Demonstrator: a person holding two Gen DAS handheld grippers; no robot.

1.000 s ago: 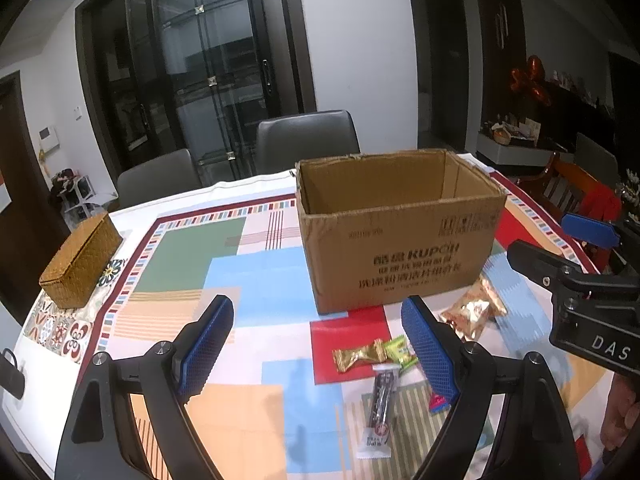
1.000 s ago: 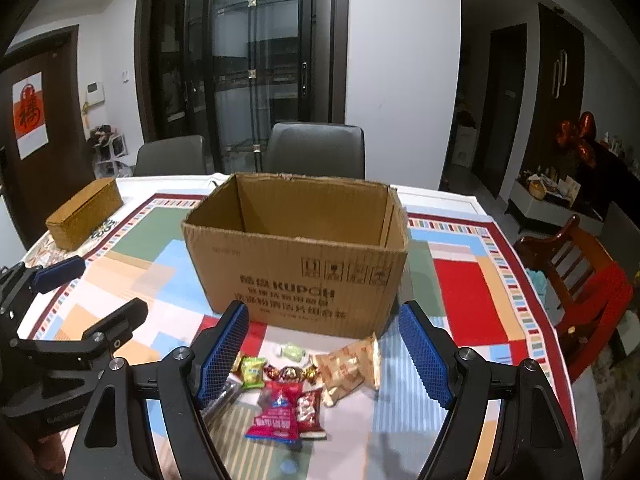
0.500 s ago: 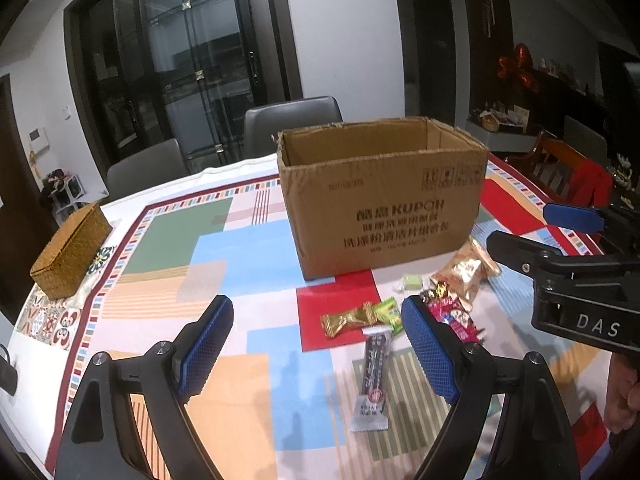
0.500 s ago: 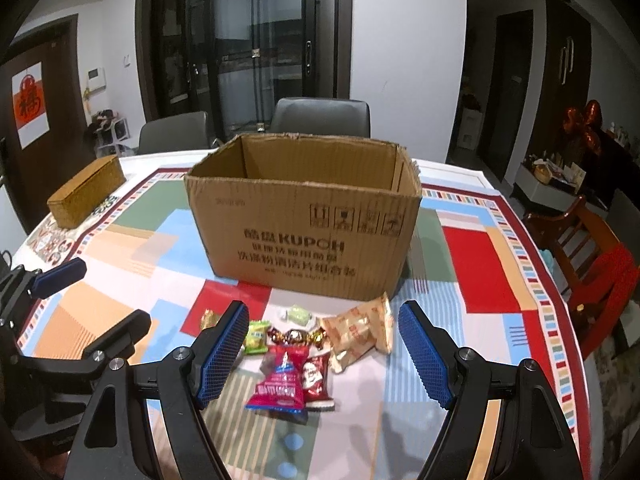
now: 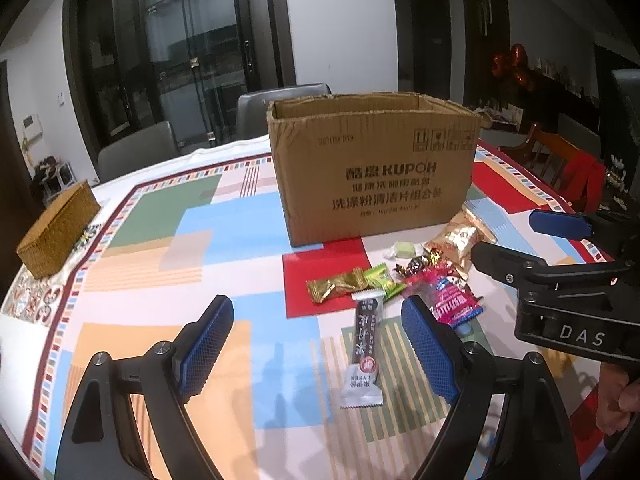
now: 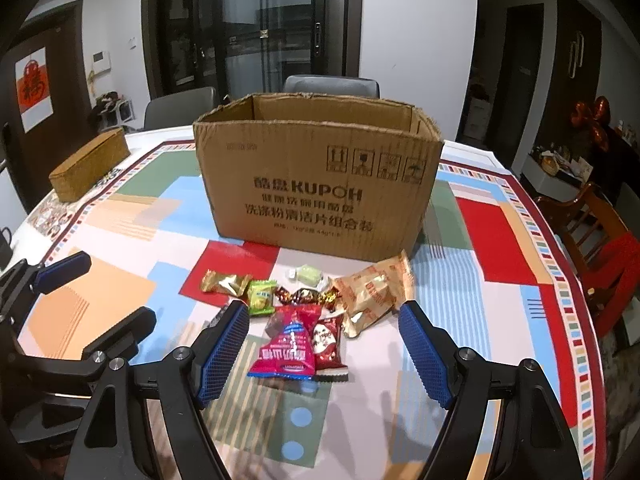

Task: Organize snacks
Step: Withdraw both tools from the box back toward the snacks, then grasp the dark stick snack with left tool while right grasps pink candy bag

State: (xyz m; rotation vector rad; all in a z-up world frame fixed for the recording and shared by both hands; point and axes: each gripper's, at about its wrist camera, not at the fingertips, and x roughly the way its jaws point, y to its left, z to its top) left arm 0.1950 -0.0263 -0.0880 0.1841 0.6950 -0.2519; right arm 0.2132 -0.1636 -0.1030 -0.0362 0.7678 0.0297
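Lying lengthwise toward cardboard box [image 5: 376, 168]: dark snack bar [image 5: 363, 354].

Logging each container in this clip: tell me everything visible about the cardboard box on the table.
The cardboard box is brown corrugated card, creased and a little frayed along its rim. It stands upright on the patterned tablecloth with its top open. The near face carries dark print reading KUPOH, lines of Chinese text and a row of handling symbols. No contents show from these angles. Wrapped snacks lie before it; the gold crinkled packet lies close by its near right corner. Neither claw touches it.
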